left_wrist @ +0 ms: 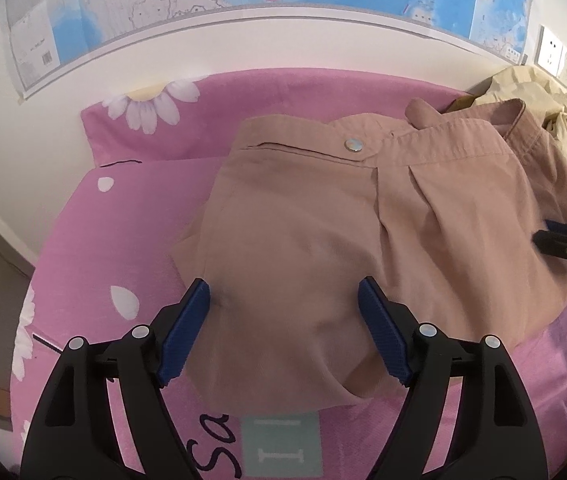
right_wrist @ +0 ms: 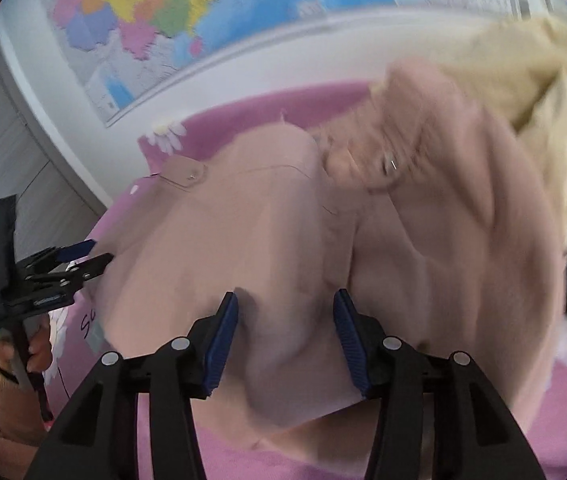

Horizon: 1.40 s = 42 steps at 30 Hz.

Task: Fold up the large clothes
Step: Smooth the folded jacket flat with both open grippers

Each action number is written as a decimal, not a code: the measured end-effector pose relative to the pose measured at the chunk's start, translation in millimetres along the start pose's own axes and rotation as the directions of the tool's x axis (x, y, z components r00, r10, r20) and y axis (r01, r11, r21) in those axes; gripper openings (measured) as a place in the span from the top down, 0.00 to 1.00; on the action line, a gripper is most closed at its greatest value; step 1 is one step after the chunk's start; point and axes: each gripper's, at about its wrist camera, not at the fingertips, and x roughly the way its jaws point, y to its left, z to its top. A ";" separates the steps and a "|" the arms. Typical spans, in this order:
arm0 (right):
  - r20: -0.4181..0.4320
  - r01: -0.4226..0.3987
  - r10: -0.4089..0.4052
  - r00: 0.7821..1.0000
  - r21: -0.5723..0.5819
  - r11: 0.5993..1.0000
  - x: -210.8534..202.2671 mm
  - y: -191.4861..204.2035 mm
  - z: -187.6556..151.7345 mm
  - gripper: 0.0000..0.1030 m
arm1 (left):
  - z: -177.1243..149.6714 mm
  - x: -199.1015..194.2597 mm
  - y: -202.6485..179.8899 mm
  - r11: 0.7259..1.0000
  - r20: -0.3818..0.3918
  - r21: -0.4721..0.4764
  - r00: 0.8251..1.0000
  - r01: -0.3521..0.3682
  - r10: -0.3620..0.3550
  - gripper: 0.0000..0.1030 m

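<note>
With both left tongs [left_wrist: 283,304] and right tongs [right_wrist: 285,316] apart over the half-folded trousers [left_wrist: 323,220], grip the 6 o'clock hem next.

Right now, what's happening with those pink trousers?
Left gripper open, right gripper open. Pink trousers lying bunched on bed. Cream garment crowding far edge.

Both wrist cameras looked closely down and forward over the bed [left_wrist: 131,216] toward the wall map [right_wrist: 155,20], sharing the pink garment [left_wrist: 323,240].
</note>
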 end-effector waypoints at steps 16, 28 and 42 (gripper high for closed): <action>0.057 -0.011 0.009 0.998 0.036 0.999 -42.6 -5.7 -12.0 0.50 | -12.6 -18.7 -2.7 0.999 0.032 -0.004 0.999 -0.040 0.040 0.25; 0.038 -0.010 0.006 0.999 0.095 0.995 -49.7 -16.5 -29.4 0.43 | -33.4 -21.7 -2.8 0.998 0.009 -0.059 1.000 0.031 -0.030 0.23; 0.064 -0.099 0.089 0.994 0.175 0.980 -77.2 -31.3 -58.1 0.39 | -91.8 -19.9 -3.2 0.969 -0.104 -0.150 0.972 0.194 -0.211 0.23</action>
